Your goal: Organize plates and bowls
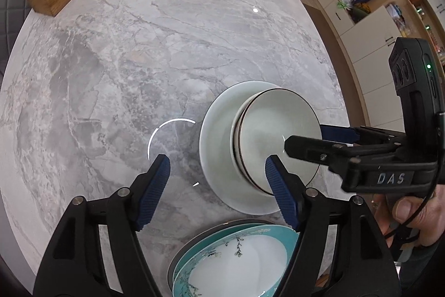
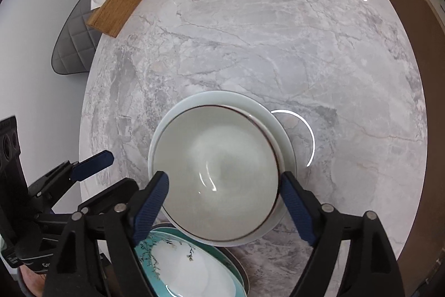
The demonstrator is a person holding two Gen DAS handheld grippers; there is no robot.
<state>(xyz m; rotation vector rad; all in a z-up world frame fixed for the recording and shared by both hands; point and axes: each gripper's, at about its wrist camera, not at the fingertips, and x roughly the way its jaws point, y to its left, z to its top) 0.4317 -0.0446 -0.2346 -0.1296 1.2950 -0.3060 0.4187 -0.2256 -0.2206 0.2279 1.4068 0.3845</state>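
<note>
Grey-veined marble counter (image 1: 167, 46). Pale grey bowl (image 2: 217, 174) with a thin dark rim, nested in a white bowl (image 2: 283, 130). Teal plate (image 1: 236, 263) with a white centre and a blossom-branch pattern. Blue-padded black jaws.

A: From my station, the left gripper (image 1: 217, 183) presents black moulded arms, silver pivot pins and blue ribbed pads (image 1: 158, 180).

B: Confirmed. Lower frame, identical build on the right gripper (image 2: 224, 199).

A: At the right edge of my left view, the other unit's housing reads "DAS" in raised letters, with a green indicator lamp above and a black cable trailing past the hand (image 1: 408, 216).

B: Noted; one cross-head screw on its finger.
</note>
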